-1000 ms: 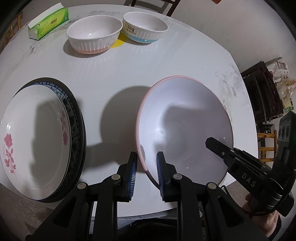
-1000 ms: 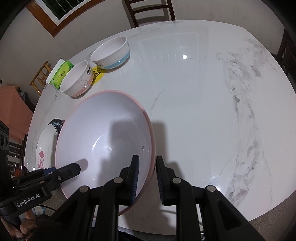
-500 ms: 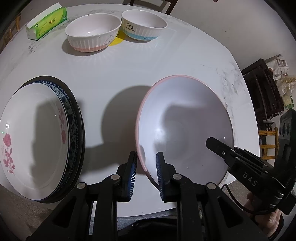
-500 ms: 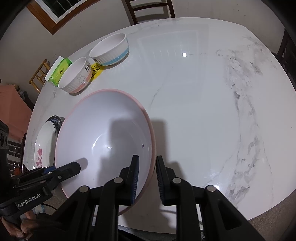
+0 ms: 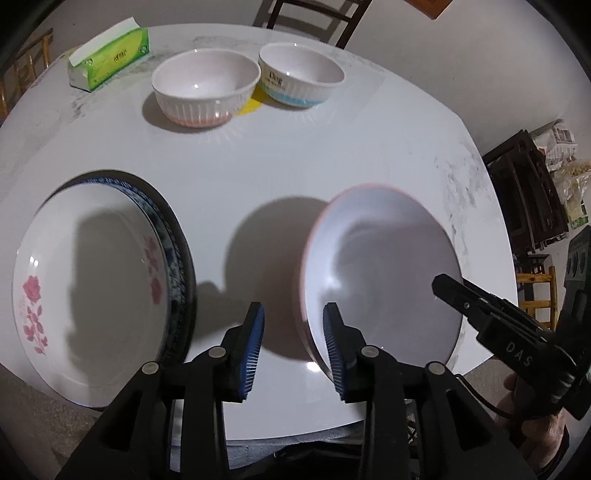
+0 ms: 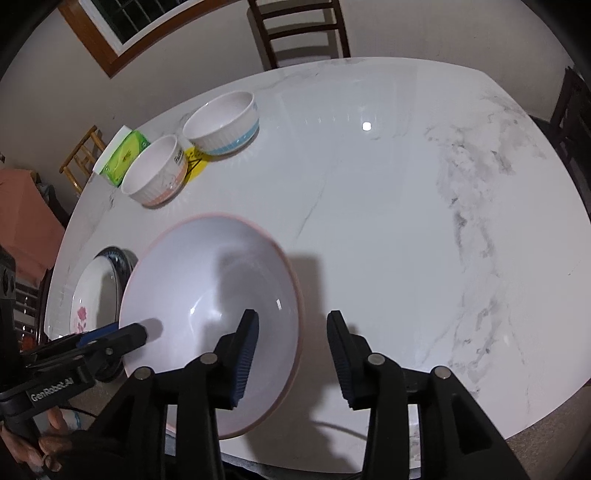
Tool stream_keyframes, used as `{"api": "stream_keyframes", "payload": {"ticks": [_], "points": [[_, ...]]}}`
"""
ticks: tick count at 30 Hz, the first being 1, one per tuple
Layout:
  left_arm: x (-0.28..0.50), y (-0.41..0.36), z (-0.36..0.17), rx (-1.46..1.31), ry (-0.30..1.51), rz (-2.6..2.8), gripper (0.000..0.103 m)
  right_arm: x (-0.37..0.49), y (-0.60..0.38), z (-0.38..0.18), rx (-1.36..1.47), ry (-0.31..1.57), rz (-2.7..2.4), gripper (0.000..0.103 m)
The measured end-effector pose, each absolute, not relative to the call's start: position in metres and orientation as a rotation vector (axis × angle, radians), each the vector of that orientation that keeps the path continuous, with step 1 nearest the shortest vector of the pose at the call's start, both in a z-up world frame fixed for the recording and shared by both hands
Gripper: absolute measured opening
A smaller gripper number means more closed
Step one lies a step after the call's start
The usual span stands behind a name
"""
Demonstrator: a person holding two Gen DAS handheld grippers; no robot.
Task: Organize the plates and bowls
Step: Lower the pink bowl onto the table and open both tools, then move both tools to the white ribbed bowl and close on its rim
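Note:
A large white bowl with a pink rim (image 5: 380, 266) lies near the table's front edge, its rim slightly blurred. My left gripper (image 5: 293, 343) has its jaws opening; the bowl's left rim stands between the blue pads, and the left pad is clear of it. My right gripper (image 6: 291, 350) is also opening, with the same bowl's (image 6: 210, 295) right rim between its pads and free of them. To the left lies a stack of plates (image 5: 92, 288), a white one with pink flowers on a dark blue-patterned one. Two small ribbed bowls, one with a pink base (image 5: 205, 92) and one with a blue band (image 5: 301, 79), stand at the back.
A green tissue box (image 5: 110, 59) lies at the back left beside the small bowls, and a yellow sticker (image 5: 251, 105) lies between them. Bare white marble table (image 6: 388, 221) stretches to the right. Chairs (image 6: 299, 33) stand at the far edge, and dark furniture (image 5: 524, 195) stands off to the right.
Both grippers were shut on the big bowl's rim and have let go. The bowl now looks smaller and lower, away from the cameras.

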State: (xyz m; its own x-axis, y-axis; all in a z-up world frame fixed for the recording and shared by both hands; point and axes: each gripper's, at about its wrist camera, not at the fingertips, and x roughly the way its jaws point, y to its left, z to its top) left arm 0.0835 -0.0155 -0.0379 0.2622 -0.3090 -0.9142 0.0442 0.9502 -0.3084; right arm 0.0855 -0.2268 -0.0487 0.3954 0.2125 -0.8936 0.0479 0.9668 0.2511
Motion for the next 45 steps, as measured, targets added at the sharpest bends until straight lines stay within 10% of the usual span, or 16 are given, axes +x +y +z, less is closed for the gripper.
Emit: {"api": "stream_keyframes", "payload": {"ticks": [26, 45], "points": [[0.128, 0.085, 0.000, -0.305, 1.149, -0.025, 0.036, 0.152, -0.159, 0.020, 0.187, 1.083, 0.322, 0.039], [0.224, 0.117, -0.025, -0.405, 1.158, 0.042, 0.036, 0.264, -0.099, -0.030, 0.148, 1.225, 0.410, 0.039]]}}
